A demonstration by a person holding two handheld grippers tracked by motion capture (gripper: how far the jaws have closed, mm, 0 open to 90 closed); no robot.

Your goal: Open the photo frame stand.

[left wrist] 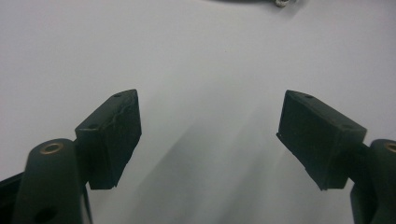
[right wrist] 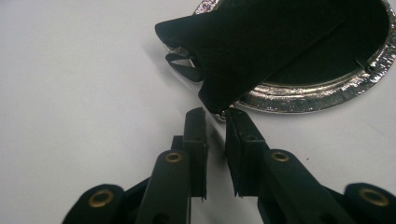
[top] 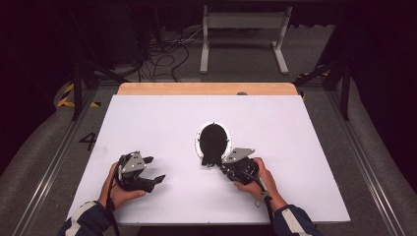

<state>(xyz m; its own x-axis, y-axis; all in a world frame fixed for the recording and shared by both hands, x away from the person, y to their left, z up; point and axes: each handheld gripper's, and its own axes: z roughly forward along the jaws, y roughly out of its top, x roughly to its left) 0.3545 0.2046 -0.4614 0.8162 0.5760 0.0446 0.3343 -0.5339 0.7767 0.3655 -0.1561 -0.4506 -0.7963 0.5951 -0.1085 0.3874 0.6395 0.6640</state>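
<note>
A: High view. What lies on the white table (top: 162, 123)?

B: A shiny oval silver foil dish (top: 200, 142), lined or covered with a black cloth-like sheet (top: 214, 140), sits near the table's middle. The sheet's near end hangs over the rim as a folded flap, pointing toward the person's right hand (top: 255, 179).

A: Right gripper view. State of the right tongs (right wrist: 215, 116)?

B: The jaws stand nearly closed, a thin gap between them, with their tips right at the lowest corner of the black flap (right wrist: 243, 51). Whether the pads pinch the corner or merely touch it cannot be told from this angle; nothing sits deeper between the jaws. The foil rim (right wrist: 322, 95) lies just beyond the tips.

A: Left gripper view. And the left tongs (left wrist: 210, 135)?

B: Spread wide, holding nothing; bare white table shows between the pads. In the high view the left tongs (top: 150, 169) rest well apart from the dish, to its left.

A: Progress, judged from this arrangement?

B: Early to middle. The approach to the flap seems complete and the pinch appears to be in hand. The sheet still covers the dish, so lifting, folding or drawing it away remains. The left tongs have no part yet; they may be needed to steady the light foil rim.
</note>
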